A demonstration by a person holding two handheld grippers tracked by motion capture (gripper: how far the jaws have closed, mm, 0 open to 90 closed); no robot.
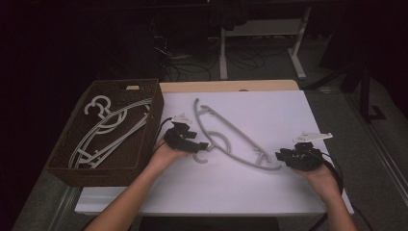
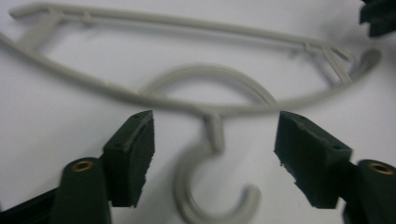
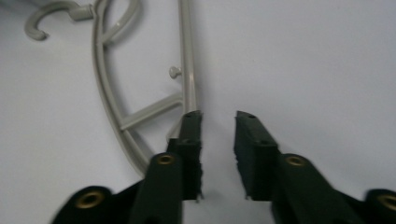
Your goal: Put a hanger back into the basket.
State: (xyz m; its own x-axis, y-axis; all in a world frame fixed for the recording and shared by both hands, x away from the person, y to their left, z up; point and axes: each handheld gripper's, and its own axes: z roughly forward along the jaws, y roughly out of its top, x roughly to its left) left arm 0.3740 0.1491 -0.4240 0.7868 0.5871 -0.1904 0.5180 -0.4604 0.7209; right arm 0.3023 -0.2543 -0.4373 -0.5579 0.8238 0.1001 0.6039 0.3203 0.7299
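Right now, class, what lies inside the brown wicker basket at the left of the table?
Inside the wicker basket, pale grey plastic hangers lie piled, one hook near the back. They overlap, so their number is unclear, and the near wall hides the floor closest to the person.

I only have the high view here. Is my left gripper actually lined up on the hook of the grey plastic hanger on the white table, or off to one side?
Observer: It is lined up. In the left gripper view the left gripper is open, and the hook of the grey plastic hanger lies between its jaws, touching neither.
Operator: And the right one, is it on the hanger's end?
Observer: Not yet. The right gripper is open too. In the right gripper view the hanger's end runs up against the outer side of one jaw, and the gap between the jaws holds only bare table.
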